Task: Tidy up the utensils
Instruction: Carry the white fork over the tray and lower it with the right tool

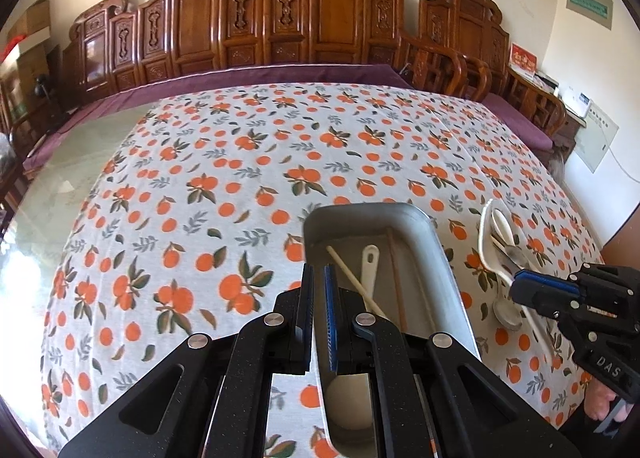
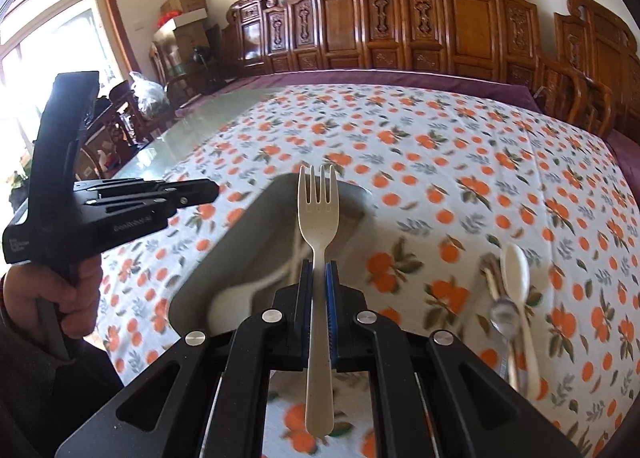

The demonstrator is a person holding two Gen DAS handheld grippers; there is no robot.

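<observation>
A grey metal tray (image 1: 444, 258) lies on the orange-print tablecloth and holds a white spoon (image 1: 370, 258) and chopsticks (image 1: 396, 278). My left gripper (image 1: 319, 278) hovers over the tray's left rim, jaws nearly together with nothing between them. My right gripper (image 2: 319, 270) is shut on a cream plastic fork (image 2: 319, 218), tines pointing forward over the tray (image 2: 240, 250). It shows at the right of the left wrist view (image 1: 520, 286). A pile of loose utensils (image 1: 502, 250) with a white spoon (image 2: 516, 270) and a metal spoon (image 2: 505, 316) lies to the right of the tray.
The tablecloth (image 1: 240, 162) covers the right part of a glass-topped table (image 1: 72, 186). A carved wooden bench (image 1: 280, 18) with a purple cushion runs along the far edge. Chairs and boxes stand at the far left (image 2: 180, 18).
</observation>
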